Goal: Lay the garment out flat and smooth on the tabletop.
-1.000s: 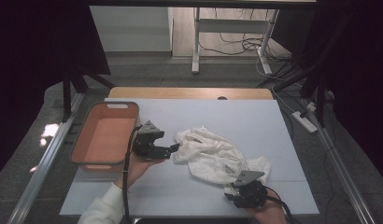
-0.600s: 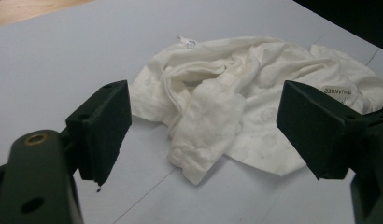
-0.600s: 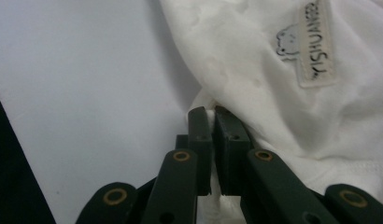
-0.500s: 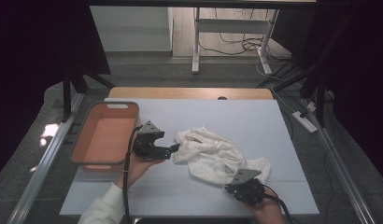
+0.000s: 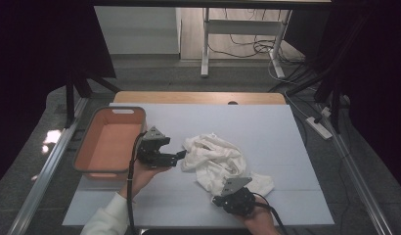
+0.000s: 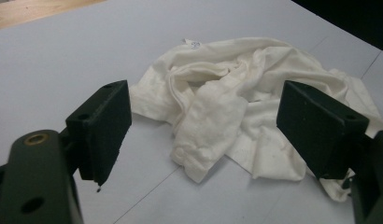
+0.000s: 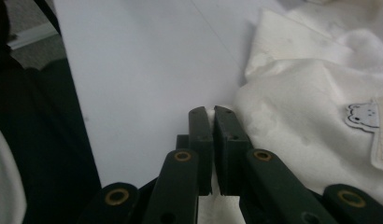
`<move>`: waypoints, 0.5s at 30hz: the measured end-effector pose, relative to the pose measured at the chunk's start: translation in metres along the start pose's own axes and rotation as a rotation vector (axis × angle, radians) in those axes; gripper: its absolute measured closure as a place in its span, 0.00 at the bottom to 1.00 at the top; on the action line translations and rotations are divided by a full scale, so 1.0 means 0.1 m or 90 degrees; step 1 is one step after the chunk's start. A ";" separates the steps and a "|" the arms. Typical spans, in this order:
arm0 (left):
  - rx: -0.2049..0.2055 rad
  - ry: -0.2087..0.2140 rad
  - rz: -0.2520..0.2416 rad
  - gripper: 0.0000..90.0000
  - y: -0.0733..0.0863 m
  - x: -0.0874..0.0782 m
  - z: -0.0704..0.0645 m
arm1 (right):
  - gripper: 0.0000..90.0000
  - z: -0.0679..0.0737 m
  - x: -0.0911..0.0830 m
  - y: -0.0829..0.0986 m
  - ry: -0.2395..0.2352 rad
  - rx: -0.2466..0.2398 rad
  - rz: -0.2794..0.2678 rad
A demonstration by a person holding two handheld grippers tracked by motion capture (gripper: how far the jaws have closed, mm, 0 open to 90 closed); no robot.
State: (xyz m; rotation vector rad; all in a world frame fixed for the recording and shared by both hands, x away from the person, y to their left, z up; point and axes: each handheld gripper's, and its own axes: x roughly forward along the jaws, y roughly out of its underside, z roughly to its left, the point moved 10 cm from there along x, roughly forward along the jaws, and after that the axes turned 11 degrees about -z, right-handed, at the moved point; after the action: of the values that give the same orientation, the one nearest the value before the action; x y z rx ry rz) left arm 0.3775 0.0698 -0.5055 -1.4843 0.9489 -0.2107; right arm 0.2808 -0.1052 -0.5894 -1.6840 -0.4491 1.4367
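- The crumpled white cotton garment point(image 5: 219, 159) lies on the pale grey table point(image 5: 267, 132), right of the orange plastic tub point(image 5: 108, 144).
- The left gripper point(image 6: 203, 126) faces the garment's left edge, jaws spread wide, gripping nothing.
- The right gripper point(image 7: 213, 116) sits at the garment's near edge, jaws pinched together on a thin fold of it.

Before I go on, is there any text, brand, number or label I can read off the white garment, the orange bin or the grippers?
No legible words or numbers anywhere.
White garment: small tag at its far edge with a faint bluish mark, too small to read.
White garment, right gripper view: a sewn patch with a little bear-like figure, no lettering readable.
Orange bin: no marking visible.
Left gripper and right gripper: no marking visible.
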 end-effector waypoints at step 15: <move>-0.001 -0.003 0.002 0.21 0.02 -0.01 0.02 | 0.96 0.29 0.38 -0.33 -0.052 -0.034 -0.026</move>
State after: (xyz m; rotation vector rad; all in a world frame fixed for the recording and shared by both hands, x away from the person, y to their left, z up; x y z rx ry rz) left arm 0.3772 0.0718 -0.5068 -1.4836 0.9481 -0.2040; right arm 0.2726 -0.0473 -0.5866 -1.6522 -0.5684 1.4799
